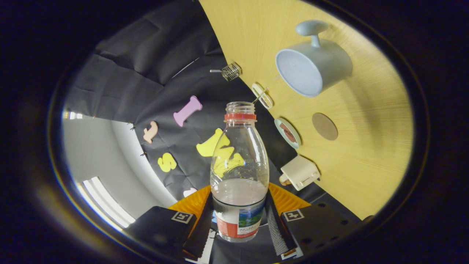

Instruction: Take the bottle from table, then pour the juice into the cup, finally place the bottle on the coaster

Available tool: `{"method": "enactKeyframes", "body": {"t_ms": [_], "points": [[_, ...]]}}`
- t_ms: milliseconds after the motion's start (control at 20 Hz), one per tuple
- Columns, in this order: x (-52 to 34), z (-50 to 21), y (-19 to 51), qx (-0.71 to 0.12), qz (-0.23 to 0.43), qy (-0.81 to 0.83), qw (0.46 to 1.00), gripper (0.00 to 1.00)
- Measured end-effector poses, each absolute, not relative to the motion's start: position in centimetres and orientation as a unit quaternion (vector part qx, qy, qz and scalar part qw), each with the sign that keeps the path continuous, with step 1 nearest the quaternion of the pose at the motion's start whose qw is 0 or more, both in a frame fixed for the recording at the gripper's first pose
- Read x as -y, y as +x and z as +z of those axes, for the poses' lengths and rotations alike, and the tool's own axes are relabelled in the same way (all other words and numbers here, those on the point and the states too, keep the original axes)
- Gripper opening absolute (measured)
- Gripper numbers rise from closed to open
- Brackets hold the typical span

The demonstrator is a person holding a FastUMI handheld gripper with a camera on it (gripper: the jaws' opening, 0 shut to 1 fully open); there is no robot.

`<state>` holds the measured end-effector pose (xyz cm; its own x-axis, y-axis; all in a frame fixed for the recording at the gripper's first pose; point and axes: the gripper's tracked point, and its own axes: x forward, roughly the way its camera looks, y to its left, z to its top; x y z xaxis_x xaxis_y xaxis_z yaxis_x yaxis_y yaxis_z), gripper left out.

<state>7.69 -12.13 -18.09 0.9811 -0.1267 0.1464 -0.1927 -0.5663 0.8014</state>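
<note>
- The gripper (pixel 239 220) has its two fingers clamped on the lower, labelled part of the bottle (pixel 239 172), one pressing on each side.
- The bottle is clear, uncapped, with a red ring under its open neck; pale liquid fills only its lower part. It is lifted off the table (pixel 366 154), and the whole scene looks tipped sideways.
- Just beyond the bottle, at the table's near edge, sits a small cream block (pixel 299 171).
- Farther along that edge lies a small round dish (pixel 288 132), with the brown round coaster (pixel 324 126) beside it.
- Beyond these stands the pale blue cup (pixel 311 69), its mouth facing the camera, handle on the far side.
- A small wire basket (pixel 231 71) sits at the far edge.
</note>
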Motion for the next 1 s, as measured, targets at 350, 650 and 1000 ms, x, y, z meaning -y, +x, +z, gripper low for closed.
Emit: {"method": "enactKeyframes", "body": {"t_ms": [350, 650, 1000], "points": [[12.7, -18.4, 7.6, 0.096, 0.038, 0.895, 0.435, 0.74], [12.6, -19.1, 8.3, 0.092, 0.034, 0.898, 0.428, 0.74], [11.0, -19.1, 8.7, 0.089, 0.022, 0.872, 0.481, 0.75]]}}
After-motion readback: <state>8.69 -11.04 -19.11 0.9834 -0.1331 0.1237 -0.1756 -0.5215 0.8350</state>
